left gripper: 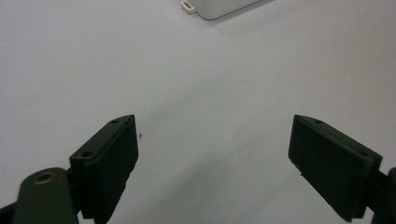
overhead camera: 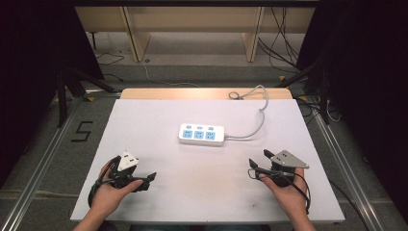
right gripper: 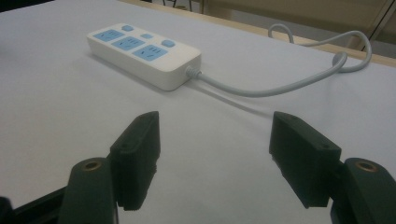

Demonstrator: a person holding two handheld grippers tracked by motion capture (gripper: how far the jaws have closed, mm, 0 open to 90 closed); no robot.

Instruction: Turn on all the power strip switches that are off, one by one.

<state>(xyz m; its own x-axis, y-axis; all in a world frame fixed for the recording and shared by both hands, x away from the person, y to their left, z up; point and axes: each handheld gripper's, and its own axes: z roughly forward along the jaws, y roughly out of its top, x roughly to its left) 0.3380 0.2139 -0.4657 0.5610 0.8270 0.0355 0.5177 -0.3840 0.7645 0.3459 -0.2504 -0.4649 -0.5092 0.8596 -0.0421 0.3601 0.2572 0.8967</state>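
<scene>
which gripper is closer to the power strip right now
Right, narrowly. The right gripper sits below-right of the power strip; the left gripper sits farther off, below-left.

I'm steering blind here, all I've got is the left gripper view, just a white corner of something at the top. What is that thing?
Observer: It's a white power strip with three blue socket panels, lying mid-table.
Operator: Does it have a cord, and which way does it run?
Observer: Yes, a grey cord leaves its right end and curls to the table's far edge.
Operator: Where's the other gripper?
Observer: The right gripper is held low over the near right of the table, jaws open, nothing between them.
Operator: And where does mine sit from above?
Observer: The left gripper is at the near left, held in the left hand.
</scene>
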